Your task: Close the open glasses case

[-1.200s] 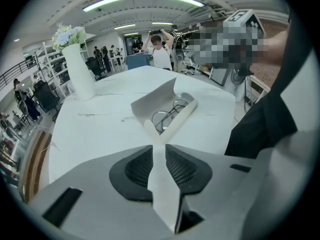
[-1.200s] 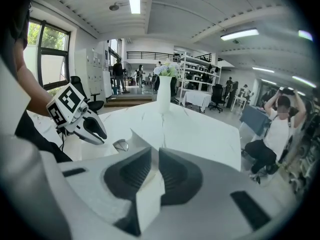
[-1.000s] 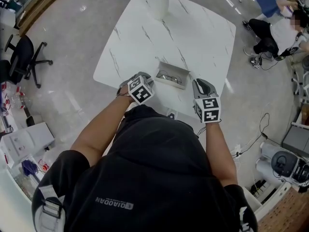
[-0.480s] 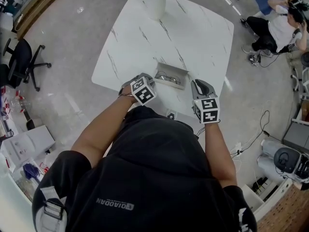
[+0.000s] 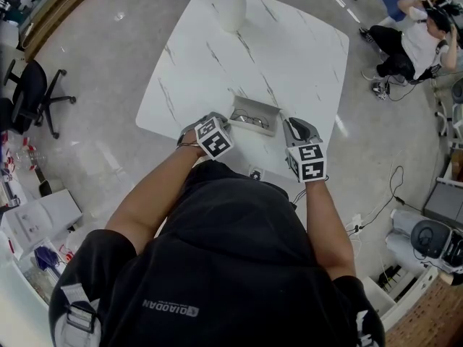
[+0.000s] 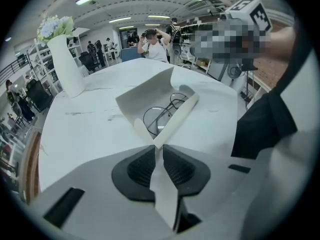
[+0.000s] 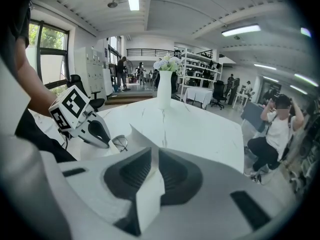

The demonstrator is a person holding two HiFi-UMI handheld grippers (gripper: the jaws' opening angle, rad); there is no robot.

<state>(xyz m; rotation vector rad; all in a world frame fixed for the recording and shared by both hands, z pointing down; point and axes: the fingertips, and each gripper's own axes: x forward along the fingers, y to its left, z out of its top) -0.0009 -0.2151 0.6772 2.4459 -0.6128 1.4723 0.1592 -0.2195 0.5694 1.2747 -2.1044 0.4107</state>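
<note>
Near table edge, left side: left gripper (image 5: 219,120), jaws pinched tight on a white flap of the open white glasses case (image 5: 255,113). Case lies on the white marbled tabletop (image 5: 289,56), thin wire-framed spectacles (image 5: 251,118) inside. Right side: right gripper (image 5: 290,126), jaws likewise clamped on a case flap. Far end: tall white vase (image 5: 231,9).

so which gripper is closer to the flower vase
Left. The left gripper grips the glasses case almost straight across from the vase; the right gripper holds it farther right.
</note>
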